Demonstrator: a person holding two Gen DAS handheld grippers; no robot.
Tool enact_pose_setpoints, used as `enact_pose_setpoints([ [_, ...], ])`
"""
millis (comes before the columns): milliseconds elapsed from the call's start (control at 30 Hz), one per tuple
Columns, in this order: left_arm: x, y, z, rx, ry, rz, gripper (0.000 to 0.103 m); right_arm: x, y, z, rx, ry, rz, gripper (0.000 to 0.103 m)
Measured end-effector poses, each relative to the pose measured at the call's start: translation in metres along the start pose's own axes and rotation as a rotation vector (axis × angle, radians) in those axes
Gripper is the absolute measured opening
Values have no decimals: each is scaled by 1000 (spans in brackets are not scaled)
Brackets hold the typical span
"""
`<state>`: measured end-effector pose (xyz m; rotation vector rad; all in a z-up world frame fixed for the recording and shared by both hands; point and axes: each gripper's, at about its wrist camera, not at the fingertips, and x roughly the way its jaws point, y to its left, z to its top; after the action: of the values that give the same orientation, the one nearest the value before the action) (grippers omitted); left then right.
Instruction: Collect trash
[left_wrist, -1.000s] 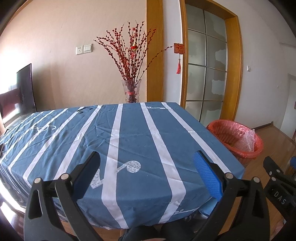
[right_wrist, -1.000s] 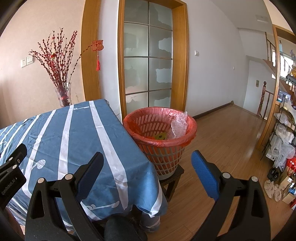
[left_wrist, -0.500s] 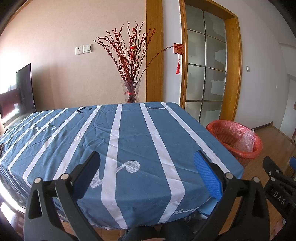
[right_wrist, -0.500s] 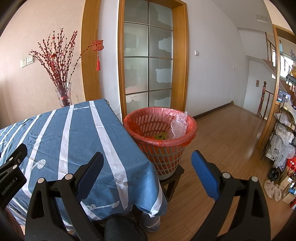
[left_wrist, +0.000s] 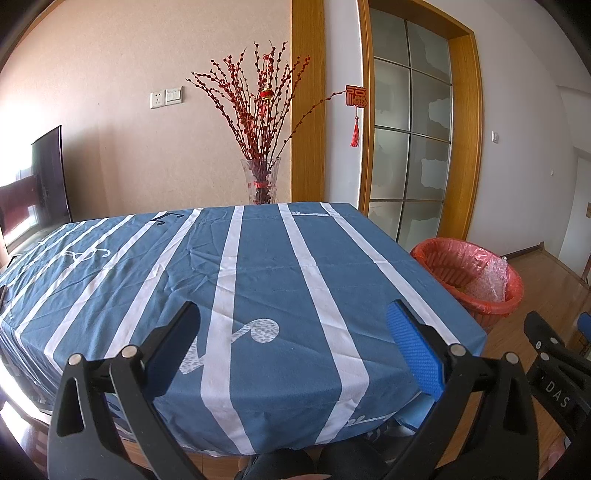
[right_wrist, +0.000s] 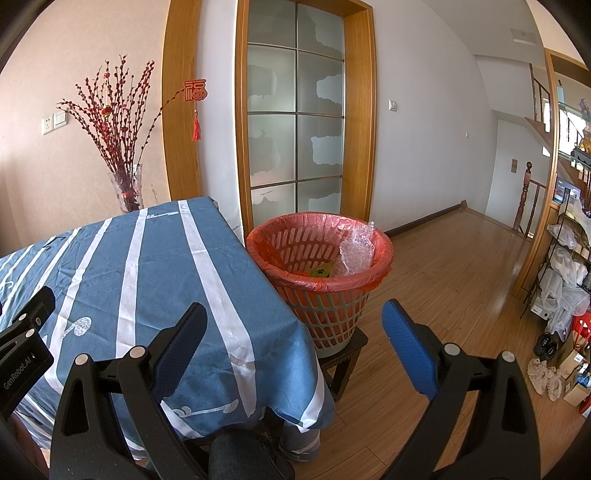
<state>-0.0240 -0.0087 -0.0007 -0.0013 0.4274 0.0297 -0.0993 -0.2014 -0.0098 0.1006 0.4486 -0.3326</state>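
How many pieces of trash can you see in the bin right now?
3 visible in the bin: crumpled clear plastic against its right wall, a yellow wrapper at the bottom, and an orange scrap left of it. More may lie hidden below the near rim.

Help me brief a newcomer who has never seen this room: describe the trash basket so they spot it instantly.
Start at the table with the blue, white-striped tablecloth; off its far right corner, before the frosted glass door, a low dark stool carries the trash basket. It is a slotted plastic basket lined with a red-orange bag, crumpled clear plastic poking above its rim.
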Motion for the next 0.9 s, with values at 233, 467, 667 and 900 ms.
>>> enact_pose_setpoints([
  [233, 0, 0, 0, -1, 2, -1, 99, 0, 0, 0, 0, 0, 0, 95],
  [467, -1, -1, -1, -1, 3, -2, 99, 0, 0, 0, 0, 1, 0, 95],
  [667, -1, -1, -2, -1, 3, -2, 99, 0, 1, 0, 0, 1, 0, 95],
  [900, -1, -2, -3, -1, 5, -3, 99, 0, 0, 0, 0, 1, 0, 95],
])
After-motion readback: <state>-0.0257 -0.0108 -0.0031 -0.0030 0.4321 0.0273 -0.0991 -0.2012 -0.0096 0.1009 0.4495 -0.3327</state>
